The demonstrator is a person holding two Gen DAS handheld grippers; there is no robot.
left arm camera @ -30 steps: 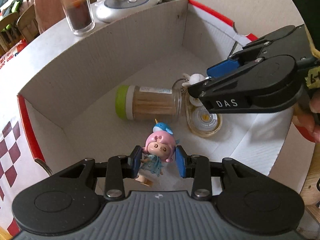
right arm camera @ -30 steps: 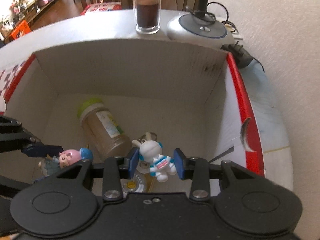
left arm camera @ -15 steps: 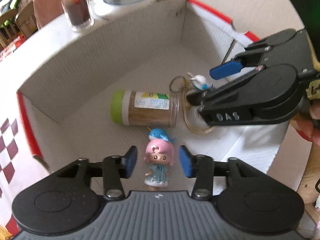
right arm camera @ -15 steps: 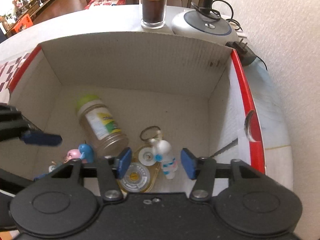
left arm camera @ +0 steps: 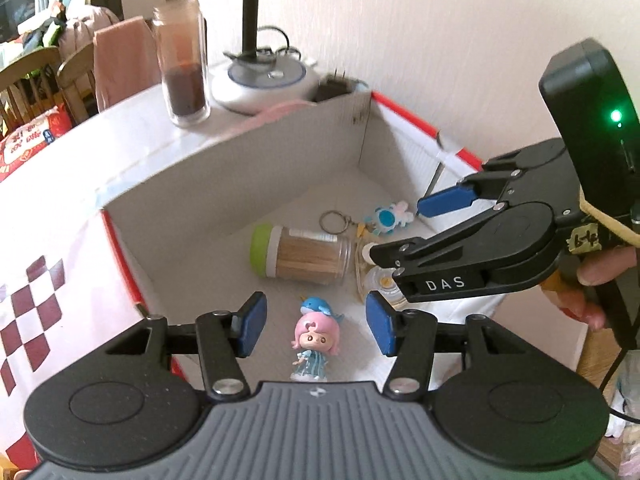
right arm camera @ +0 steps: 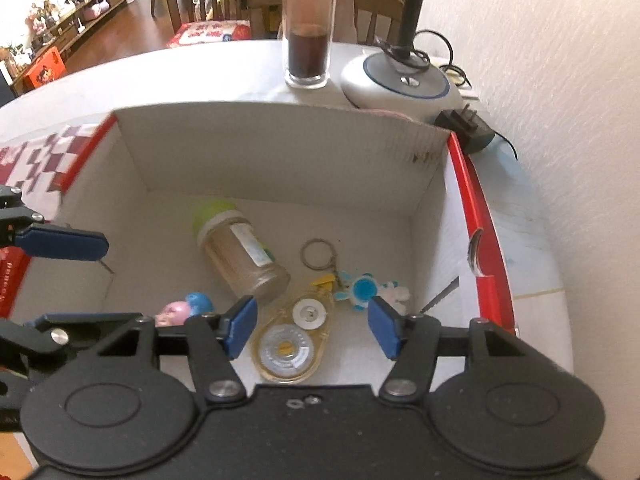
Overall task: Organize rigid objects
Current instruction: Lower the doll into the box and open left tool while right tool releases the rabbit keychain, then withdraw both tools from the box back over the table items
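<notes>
**Both toys released into the box**

Left wrist view: a white table against a pale wall carries a cardboard box (left arm camera: 240,184). The left gripper (left arm camera: 316,324) has just been opening, jaws apart and empty; the pink-haired figurine (left arm camera: 314,340) it pinched a second ago now stands free on the box floor between and below its pads. Farther in lies the toothpick jar (left arm camera: 304,256) on its side.

Right wrist view: the right gripper (right arm camera: 312,326) has likewise been opening and holds nothing; the white-and-blue keychain toy (right arm camera: 366,288) lies released near the box's right wall, touching the correction tape (right arm camera: 292,340). Both placements look finished.
</notes>
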